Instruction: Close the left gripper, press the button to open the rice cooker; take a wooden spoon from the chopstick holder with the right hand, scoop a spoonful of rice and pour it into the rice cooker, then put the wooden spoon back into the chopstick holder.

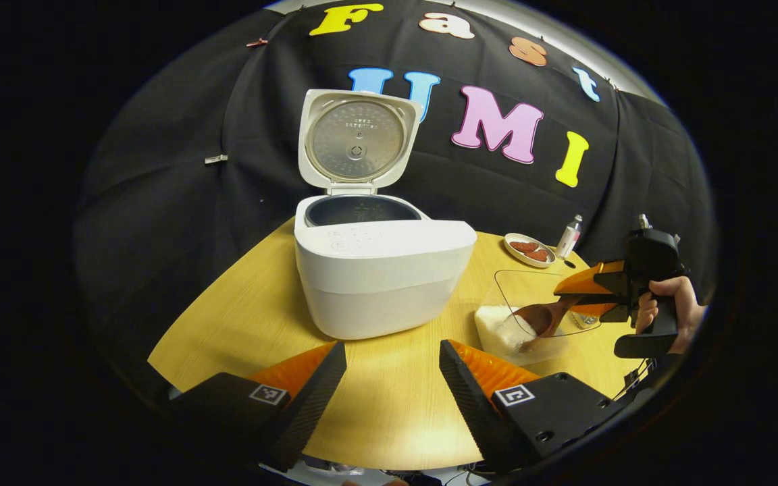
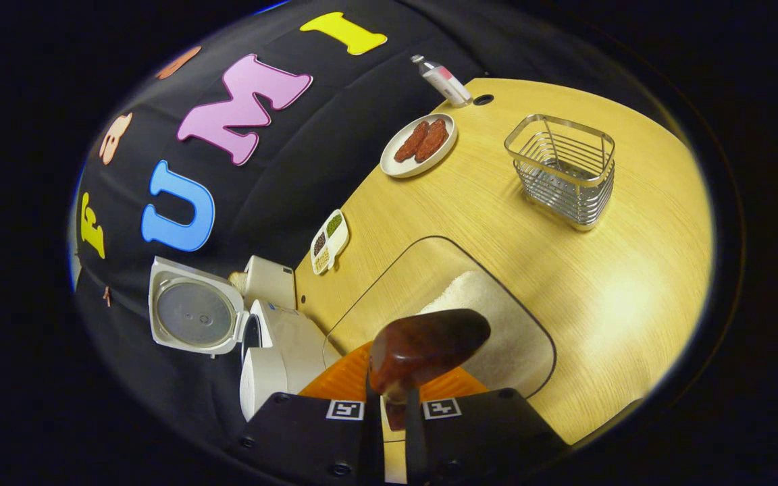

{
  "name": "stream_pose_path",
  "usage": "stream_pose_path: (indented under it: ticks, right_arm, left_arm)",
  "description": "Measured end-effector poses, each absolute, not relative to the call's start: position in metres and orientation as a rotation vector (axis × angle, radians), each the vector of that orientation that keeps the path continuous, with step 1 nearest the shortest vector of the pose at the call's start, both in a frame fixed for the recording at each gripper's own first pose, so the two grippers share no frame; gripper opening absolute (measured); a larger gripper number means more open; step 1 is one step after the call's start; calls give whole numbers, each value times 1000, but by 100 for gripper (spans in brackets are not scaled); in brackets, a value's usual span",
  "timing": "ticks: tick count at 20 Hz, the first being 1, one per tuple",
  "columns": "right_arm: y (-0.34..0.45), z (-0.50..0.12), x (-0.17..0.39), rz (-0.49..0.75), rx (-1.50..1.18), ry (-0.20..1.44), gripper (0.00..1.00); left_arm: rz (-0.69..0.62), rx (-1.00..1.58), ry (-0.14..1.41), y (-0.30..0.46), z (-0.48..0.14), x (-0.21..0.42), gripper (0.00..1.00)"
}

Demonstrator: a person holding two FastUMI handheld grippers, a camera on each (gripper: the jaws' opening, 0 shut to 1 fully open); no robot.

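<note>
The white rice cooker (image 1: 375, 277) stands on the wooden table (image 1: 389, 405) with its lid (image 1: 355, 138) raised upright and the dark inner pot showing. My left gripper (image 1: 393, 347) hovers open in front of it, holding nothing. To the right, my right gripper (image 1: 564, 300) is shut on the handle of the wooden spoon (image 1: 544, 317), whose bowl dips into the white rice (image 1: 500, 331) in a clear container (image 1: 537, 283). In the right gripper view the spoon (image 2: 423, 347) juts from my right gripper (image 2: 394, 398) over the rice (image 2: 490, 324). The wire chopstick holder (image 2: 561, 169) stands beyond.
A small plate of reddish pieces (image 2: 419, 144) and a little bottle (image 2: 444, 79) sit near the table's back edge. A narrow divided dish (image 2: 329, 241) lies by the wall behind the cooker (image 2: 274, 351). A hand (image 1: 666, 304) grips the right gripper's handle.
</note>
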State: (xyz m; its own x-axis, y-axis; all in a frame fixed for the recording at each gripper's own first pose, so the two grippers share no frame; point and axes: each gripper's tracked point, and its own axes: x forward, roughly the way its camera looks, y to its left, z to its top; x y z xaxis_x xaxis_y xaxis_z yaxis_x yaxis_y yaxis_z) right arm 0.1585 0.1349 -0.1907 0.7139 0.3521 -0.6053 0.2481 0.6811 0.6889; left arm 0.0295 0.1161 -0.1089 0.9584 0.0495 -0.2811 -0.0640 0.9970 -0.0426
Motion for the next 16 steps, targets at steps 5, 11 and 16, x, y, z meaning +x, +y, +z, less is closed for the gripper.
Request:
stream_pose_path:
  ticks: [5,11,16]
  right_arm:
    - [116,-166,174,39,909,746,17]
    - [109,-130,182,44,960,684,17]
    - [117,-109,194,49,1036,664,17]
  left_arm:
    - [46,-46,276,110,-104,31,96]
    - [41,-41,277,106,-104,31,96]
    - [38,-41,275,103,-104,28,96]
